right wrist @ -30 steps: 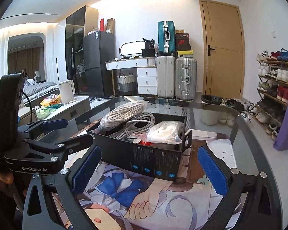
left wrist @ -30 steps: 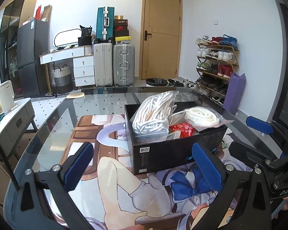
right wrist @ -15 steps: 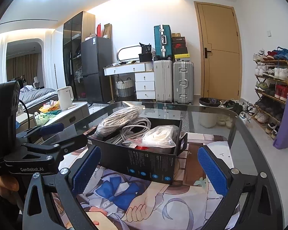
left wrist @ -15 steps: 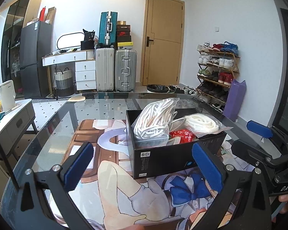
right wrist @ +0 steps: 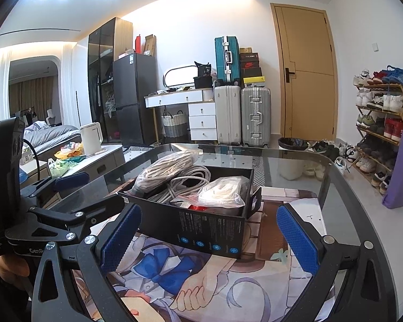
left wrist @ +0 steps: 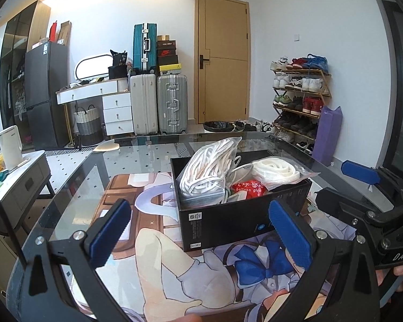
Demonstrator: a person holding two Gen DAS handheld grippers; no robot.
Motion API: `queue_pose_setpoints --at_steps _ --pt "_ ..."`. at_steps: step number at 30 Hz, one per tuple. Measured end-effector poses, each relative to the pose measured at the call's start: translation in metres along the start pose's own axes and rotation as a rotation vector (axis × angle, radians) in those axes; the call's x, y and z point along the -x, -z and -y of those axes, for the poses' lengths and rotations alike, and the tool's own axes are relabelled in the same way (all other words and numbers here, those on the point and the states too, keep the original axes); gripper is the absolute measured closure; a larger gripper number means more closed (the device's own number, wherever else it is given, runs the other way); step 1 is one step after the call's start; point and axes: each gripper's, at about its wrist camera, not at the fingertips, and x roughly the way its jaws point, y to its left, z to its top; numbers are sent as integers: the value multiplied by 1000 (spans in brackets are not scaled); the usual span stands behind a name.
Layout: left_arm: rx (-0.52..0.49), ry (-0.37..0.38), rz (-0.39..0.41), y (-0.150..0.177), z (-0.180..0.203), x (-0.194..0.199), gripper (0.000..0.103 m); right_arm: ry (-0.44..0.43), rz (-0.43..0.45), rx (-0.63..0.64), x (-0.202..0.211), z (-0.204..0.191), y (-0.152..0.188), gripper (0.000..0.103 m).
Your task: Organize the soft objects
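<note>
A black box [left wrist: 244, 214] stands on the printed mat on the glass table. It holds a clear bag of white cord [left wrist: 207, 169], a bag of flat white band [left wrist: 275, 170], loose grey cable [right wrist: 185, 185] and a red packet [left wrist: 247, 187]. The box also shows in the right wrist view [right wrist: 209, 230]. My left gripper [left wrist: 198, 233] is open and empty, held back from the box's near left side. My right gripper [right wrist: 208, 236] is open and empty, in front of the box's right side. Each gripper shows in the other's view.
The printed mat [left wrist: 153, 241] covers the glass table [right wrist: 333, 177]. A low cabinet with a white kettle [left wrist: 10, 147] stands to the left. Suitcases [left wrist: 172, 104], a drawer unit, a door and a shoe rack [left wrist: 298, 102] line the far walls.
Both grippers have drawn back and risen a little from the box, staying open. The box and its contents have not moved.
</note>
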Motion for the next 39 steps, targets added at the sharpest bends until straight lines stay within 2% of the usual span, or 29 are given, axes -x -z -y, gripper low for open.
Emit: queue_pose_setpoints --at_steps 39 --pt "20 3 -7 0 -1 -1 0 0 1 9 0 -3 1 1"
